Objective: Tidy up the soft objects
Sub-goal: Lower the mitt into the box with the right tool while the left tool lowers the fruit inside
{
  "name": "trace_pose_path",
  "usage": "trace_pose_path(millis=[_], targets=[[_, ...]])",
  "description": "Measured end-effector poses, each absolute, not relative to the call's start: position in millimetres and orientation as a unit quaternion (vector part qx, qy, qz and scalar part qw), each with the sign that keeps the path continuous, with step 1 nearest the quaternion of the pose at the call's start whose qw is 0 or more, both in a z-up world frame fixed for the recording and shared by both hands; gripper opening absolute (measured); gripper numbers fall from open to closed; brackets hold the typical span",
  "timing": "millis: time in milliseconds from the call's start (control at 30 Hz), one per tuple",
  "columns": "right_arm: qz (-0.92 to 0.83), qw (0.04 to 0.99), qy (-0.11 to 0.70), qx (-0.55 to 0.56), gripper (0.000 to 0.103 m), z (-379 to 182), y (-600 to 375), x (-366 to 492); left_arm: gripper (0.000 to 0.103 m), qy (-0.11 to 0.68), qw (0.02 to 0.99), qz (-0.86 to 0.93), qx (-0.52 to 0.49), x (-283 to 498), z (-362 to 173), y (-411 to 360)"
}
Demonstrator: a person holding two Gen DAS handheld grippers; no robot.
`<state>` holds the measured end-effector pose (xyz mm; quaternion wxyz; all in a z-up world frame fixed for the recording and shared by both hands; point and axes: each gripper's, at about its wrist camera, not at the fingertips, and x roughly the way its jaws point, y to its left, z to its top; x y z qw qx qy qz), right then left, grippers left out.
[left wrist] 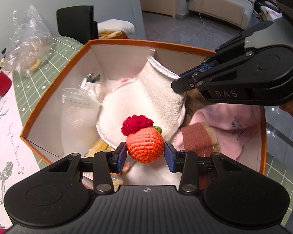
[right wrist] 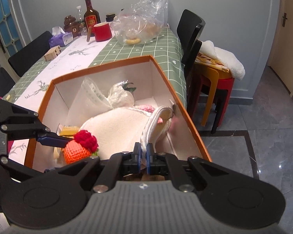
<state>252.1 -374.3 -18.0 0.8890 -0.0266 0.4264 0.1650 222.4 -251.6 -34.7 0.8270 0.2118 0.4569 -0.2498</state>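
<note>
An orange crocheted fruit [left wrist: 145, 146] with a red tuft sits between the blue pads of my left gripper [left wrist: 145, 155], which is shut on it just above the contents of an orange-rimmed box [left wrist: 127, 42]. The right wrist view shows the same fruit [right wrist: 78, 152] at the box's near left. My right gripper [right wrist: 144, 155] is shut on the hemmed edge of a white cloth [right wrist: 119, 124], holding that edge up inside the box [right wrist: 99, 66]. From the left wrist view the right gripper [left wrist: 177, 86] pinches the white cloth [left wrist: 146, 101] at its right corner.
Inside the box lie a pink garment [left wrist: 224, 124], a brown cloth [left wrist: 197, 138] and clear plastic bags [left wrist: 78, 101]. The green checked table [right wrist: 162, 46] carries a plastic bag of bread [right wrist: 140, 25], a red mug [right wrist: 102, 31] and bottles. A black chair [right wrist: 191, 31] and stacked stools [right wrist: 218, 78] stand right.
</note>
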Motion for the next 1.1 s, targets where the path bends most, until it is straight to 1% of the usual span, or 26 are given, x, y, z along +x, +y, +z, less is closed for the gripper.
trace_pose_path(millis=[367,533,800,833,900,933,967,1000,1067,1100], targets=[[0.172,0.88,0.442,-0.036,0.003,-27,-376,242,0.047,0.481,0.809,-0.261,0.216,219,-45,-256],[0.2,0.862,0.464,-0.047,0.003,-30,-363,237,0.047,0.503,0.789,-0.261,0.236,220,-49,-256],[0.198,0.858,0.471,-0.052,0.003,-31,-357,240,0.048,0.508,0.786,-0.254,0.244,222,-53,-257],[0.195,0.859,0.471,-0.054,0.003,-32,-357,240,0.052,0.505,0.788,-0.25,0.247,222,-54,-257],[0.184,0.862,0.468,-0.066,0.004,-32,-357,240,0.053,0.502,0.792,-0.245,0.246,222,-56,-258],[0.179,0.863,0.466,-0.069,0.007,-33,-358,240,0.054,0.5,0.795,-0.242,0.243,222,-56,-258],[0.173,0.866,0.464,-0.071,0.007,-34,-358,240,0.056,0.499,0.797,-0.24,0.241,221,-56,-259],[0.168,0.868,0.461,-0.074,0.007,-34,-359,240,0.059,0.496,0.801,-0.234,0.241,221,-56,-259],[0.162,0.872,0.456,-0.075,0.007,-35,-360,239,0.069,0.49,0.806,-0.223,0.248,221,-54,-260],[0.16,0.873,0.455,-0.075,0.007,-34,-361,238,0.073,0.486,0.808,-0.219,0.253,220,-53,-260]])
